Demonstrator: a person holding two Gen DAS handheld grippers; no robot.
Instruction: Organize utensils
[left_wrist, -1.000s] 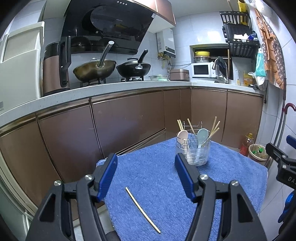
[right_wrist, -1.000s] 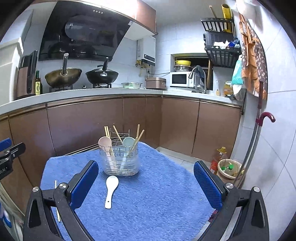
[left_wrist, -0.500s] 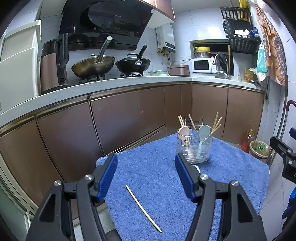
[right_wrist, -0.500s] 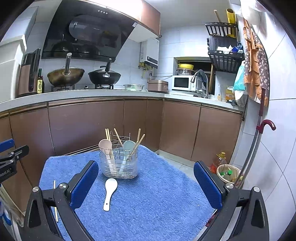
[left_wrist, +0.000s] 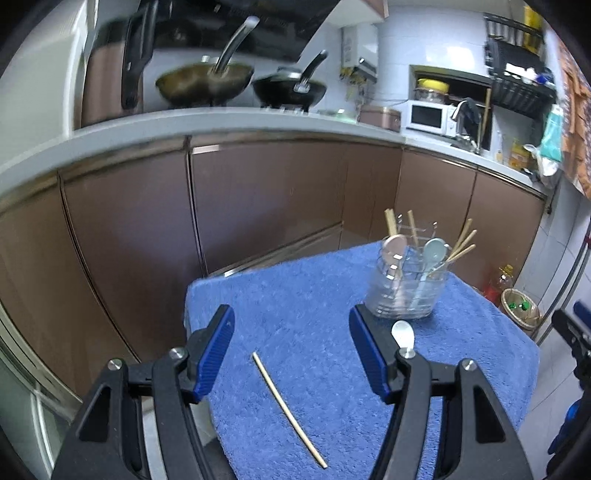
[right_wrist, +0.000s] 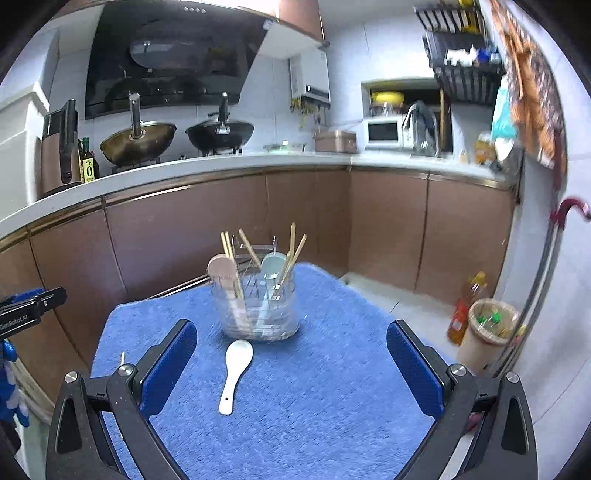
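Note:
A clear utensil holder (left_wrist: 406, 286) (right_wrist: 256, 306) stands at the far side of a blue towel (left_wrist: 314, 295) (right_wrist: 314, 387); it holds a pink spoon, a pale blue spoon and several chopsticks. A single wooden chopstick (left_wrist: 288, 408) lies flat on the towel between the fingers of my left gripper (left_wrist: 290, 328), which is open and empty above it. A white spoon (right_wrist: 234, 373) (left_wrist: 403, 334) lies in front of the holder. My right gripper (right_wrist: 291, 349) is open and empty, with the spoon between its fingers.
Brown cabinets and a counter with two woks (right_wrist: 138, 138) stand behind the towel-covered table. A bin (right_wrist: 487, 332) and an oil bottle (right_wrist: 463, 306) sit on the floor at the right. The towel's edges drop off at left and far side.
Both grippers have tilted downward and moved closer over the towel. The chopstick and white spoon now sit more centrally between the fingers. Nothing has been grasped.

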